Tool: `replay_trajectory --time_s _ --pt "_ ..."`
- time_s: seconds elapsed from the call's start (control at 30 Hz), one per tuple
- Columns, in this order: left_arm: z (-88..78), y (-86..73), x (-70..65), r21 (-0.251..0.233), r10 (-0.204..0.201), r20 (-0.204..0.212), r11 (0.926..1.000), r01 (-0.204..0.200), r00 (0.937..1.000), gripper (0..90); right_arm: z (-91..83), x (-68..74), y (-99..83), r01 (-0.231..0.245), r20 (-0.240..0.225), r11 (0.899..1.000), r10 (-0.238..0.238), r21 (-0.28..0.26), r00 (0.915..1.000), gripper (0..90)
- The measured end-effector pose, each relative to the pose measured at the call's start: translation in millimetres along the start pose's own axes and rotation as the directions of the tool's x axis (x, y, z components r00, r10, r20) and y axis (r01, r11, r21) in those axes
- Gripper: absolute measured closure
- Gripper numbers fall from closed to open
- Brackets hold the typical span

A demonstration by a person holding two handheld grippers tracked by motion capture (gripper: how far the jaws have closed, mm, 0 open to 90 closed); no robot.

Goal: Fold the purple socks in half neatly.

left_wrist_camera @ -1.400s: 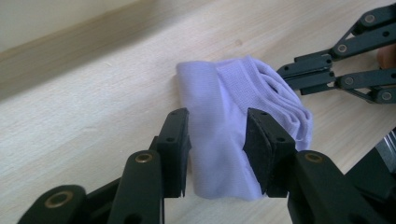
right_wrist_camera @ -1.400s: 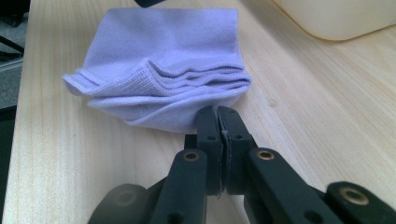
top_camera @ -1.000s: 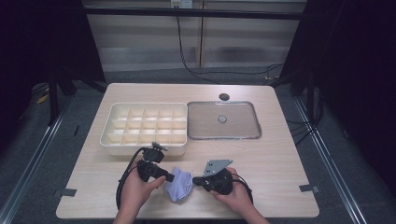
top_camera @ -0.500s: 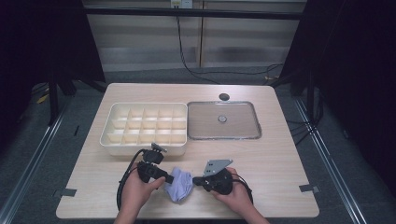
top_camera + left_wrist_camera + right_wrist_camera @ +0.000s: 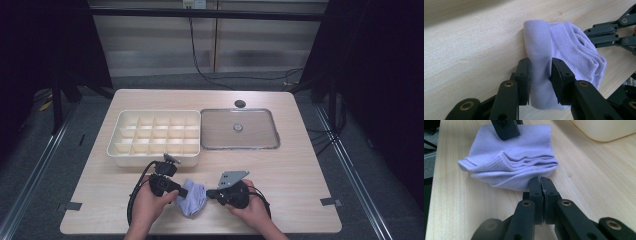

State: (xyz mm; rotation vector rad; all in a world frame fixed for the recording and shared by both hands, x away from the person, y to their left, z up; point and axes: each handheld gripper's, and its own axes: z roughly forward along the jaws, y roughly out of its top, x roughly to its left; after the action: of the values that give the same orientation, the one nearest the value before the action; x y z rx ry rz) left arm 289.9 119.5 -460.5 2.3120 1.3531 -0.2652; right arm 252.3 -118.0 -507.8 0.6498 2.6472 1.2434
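A folded lavender cloth [image 5: 195, 197] lies near the table's front edge, between my two grippers. My left gripper [image 5: 184, 192] reaches it from the left. In the left gripper view its jaws [image 5: 540, 72] have just been closing, and the pads press both sides of a rolled fold of the cloth [image 5: 569, 45]. My right gripper [image 5: 209, 192] comes from the right. In the right gripper view its jaws [image 5: 540, 181] are pressed together, and the tips pinch the thin near edge of the cloth [image 5: 524, 145]. The left gripper's fingertip [image 5: 506, 128] shows at the cloth's far side.
A cream box [image 5: 155, 159] divided into several compartments stands just behind the left gripper. To its right lies a shallow metal tray [image 5: 239, 146], with a small dark disc [image 5: 240, 103] behind it. Tape marks sit at the table's front corners.
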Motion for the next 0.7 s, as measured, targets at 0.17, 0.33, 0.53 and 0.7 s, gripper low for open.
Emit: replay_trajectory --time_s 0.17,0.33,0.53,0.7 --pt "0.7 0.1 -0.7 0.001 -0.006 0.008 1.0 0.006 0.9999 70.6 0.0 0.1 -0.1 -0.002 0.0 1.0 0.002 0.0 1.0 88.3" --pt "1.5 -0.2 -1.4 0.002 -0.014 0.024 0.9999 0.014 0.9996 71.9 0.3 -0.4 0.1 0.0 -0.002 1.0 0.0 -0.001 1.0 88.3" --pt "1.5 -0.2 -1.1 0.005 -0.022 0.03 0.9998 0.022 0.9993 74.7 0.3 -0.1 0.1 -0.001 -0.001 1.0 0.001 -0.001 1.0 88.3" --pt "0.9 -0.1 -2.3 0.008 -0.019 0.026 0.9998 0.019 0.9995 79.5 0.2 0.4 0.1 -0.005 -0.003 1.0 0.005 0.0 1.0 88.3"
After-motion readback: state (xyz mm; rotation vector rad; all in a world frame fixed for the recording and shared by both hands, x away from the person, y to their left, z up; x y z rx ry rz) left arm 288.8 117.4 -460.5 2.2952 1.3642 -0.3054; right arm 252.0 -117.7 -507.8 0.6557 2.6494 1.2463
